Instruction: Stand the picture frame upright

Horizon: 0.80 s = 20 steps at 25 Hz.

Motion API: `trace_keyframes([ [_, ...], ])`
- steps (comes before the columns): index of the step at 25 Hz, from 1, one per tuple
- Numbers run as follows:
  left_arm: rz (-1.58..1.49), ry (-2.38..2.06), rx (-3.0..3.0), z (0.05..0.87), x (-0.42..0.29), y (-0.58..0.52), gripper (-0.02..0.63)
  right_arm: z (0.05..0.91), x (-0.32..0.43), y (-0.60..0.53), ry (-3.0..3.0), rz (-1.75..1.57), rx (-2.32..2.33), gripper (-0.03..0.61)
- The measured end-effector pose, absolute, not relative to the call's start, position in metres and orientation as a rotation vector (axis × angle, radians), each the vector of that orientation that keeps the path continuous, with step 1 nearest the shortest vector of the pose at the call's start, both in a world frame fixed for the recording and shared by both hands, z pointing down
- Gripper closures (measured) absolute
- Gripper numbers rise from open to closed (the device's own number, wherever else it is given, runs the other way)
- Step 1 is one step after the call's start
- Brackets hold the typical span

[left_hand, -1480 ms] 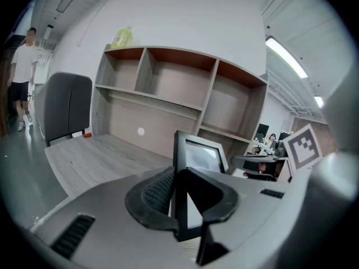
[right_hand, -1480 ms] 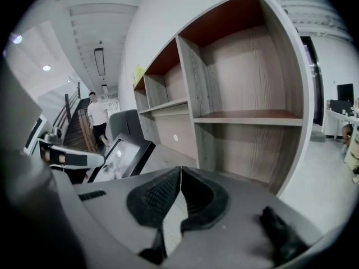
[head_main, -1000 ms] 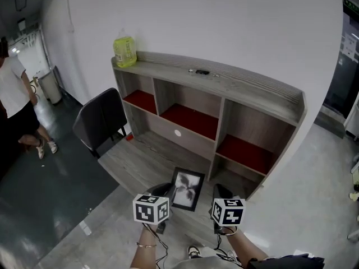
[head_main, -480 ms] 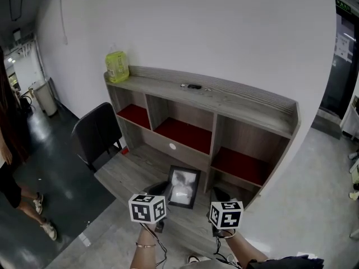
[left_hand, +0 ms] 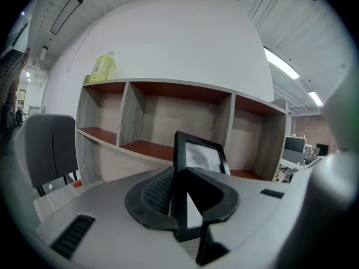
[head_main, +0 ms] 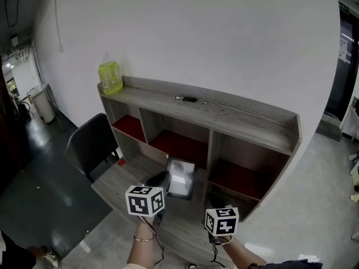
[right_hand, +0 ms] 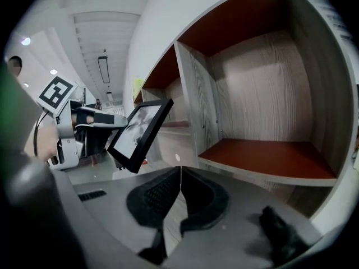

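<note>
The black picture frame is lifted off the grey desk and tilts up before the middle compartment. My left gripper is shut on its left edge. In the left gripper view the frame's black edge is clamped between the pads, its picture side facing right. From the right gripper view the frame hangs tilted in the left gripper. My right gripper is shut with nothing in it, and it hovers low over the desk in front of the right compartment.
A wooden shelf unit with three red-floored compartments stands on the desk against the white wall. A green bottle and a small dark object sit on its top. A dark chair stands at the desk's left.
The frame has risen from lying flat on the desk to a raised tilt in my left gripper. The head view has swung upward, and the person at the left has left it.
</note>
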<state>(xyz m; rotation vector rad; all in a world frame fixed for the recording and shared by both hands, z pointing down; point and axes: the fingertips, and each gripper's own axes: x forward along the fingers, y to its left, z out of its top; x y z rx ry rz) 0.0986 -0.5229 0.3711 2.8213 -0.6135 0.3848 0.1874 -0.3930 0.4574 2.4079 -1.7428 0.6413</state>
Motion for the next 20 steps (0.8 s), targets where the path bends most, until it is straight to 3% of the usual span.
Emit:
trace_keyframes([
  [20, 0.227, -0.502, 2.906, 0.305, 0.165, -0.584, 0.538, 0.457, 0.21, -0.405, -1.629, 0.687, 2.45, 0.546],
])
